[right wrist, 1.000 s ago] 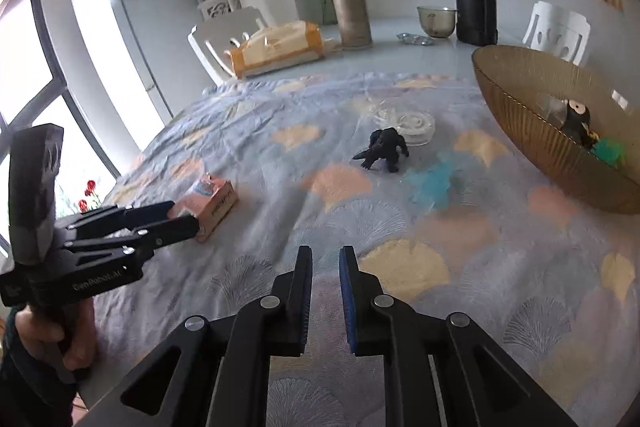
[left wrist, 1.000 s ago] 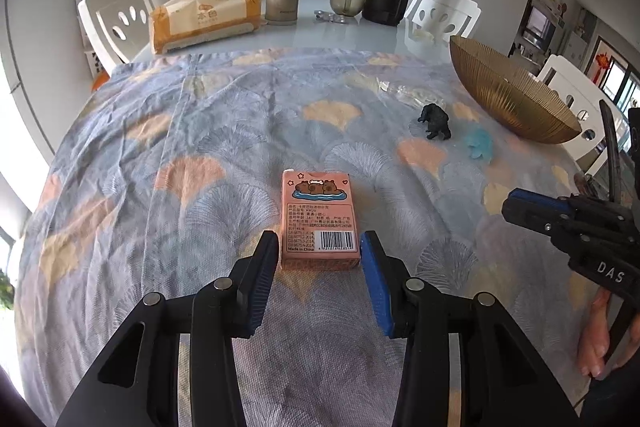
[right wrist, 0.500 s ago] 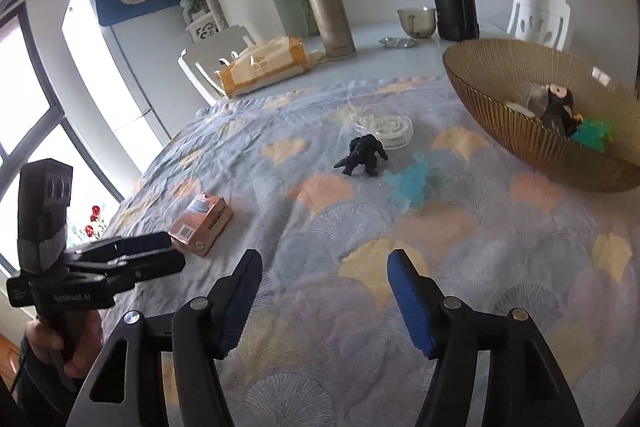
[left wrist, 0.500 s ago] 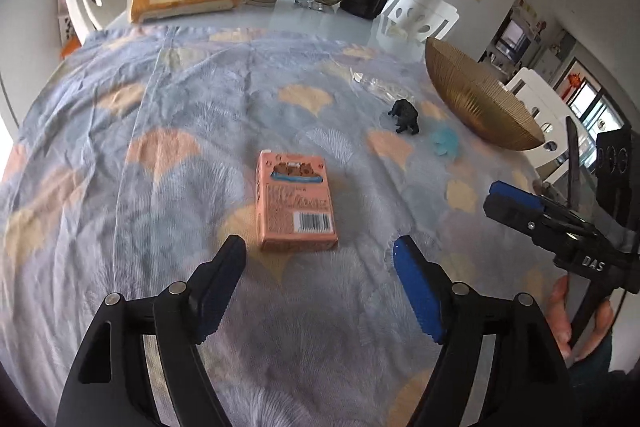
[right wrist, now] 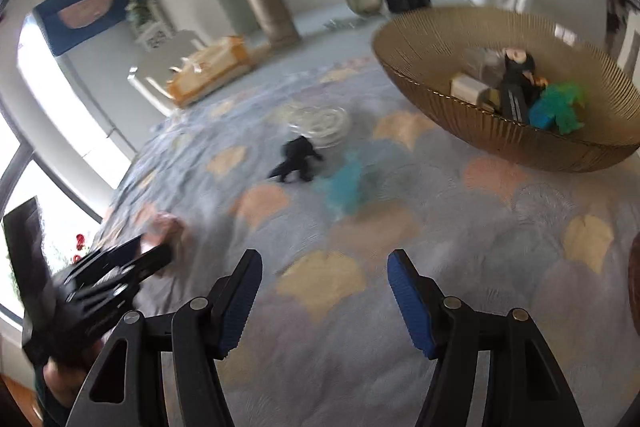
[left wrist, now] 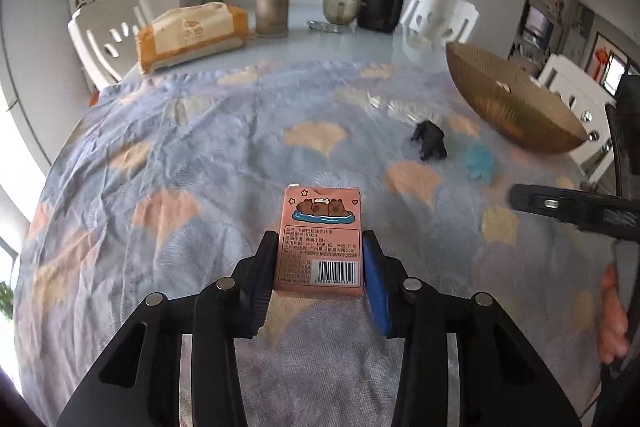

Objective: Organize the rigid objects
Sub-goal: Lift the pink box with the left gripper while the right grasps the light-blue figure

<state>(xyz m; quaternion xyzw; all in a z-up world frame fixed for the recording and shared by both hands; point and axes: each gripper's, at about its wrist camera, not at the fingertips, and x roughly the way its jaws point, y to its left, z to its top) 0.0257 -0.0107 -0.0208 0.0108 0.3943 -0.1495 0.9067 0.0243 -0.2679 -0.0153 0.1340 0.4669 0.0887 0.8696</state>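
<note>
I am closing my left gripper (left wrist: 320,267) on the pink box (left wrist: 320,239) lying on the counter (left wrist: 160,167), my right gripper (right wrist: 322,291) gaping empty, and next I judge I am lifting it toward the bowl (left wrist: 512,111).

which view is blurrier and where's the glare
Right wrist view: motion-smeared throughout, the black toy animal and gold bowl soft-edged, window at left blown out. Left wrist view: sharp, print on the pink box readable, edges bent by fisheye.

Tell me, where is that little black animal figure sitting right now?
In the right wrist view the black animal figure stands on the patterned tablecloth near mid-table, beside a blue toy, in front of a clear round lid, left of the gold bowl.
</note>
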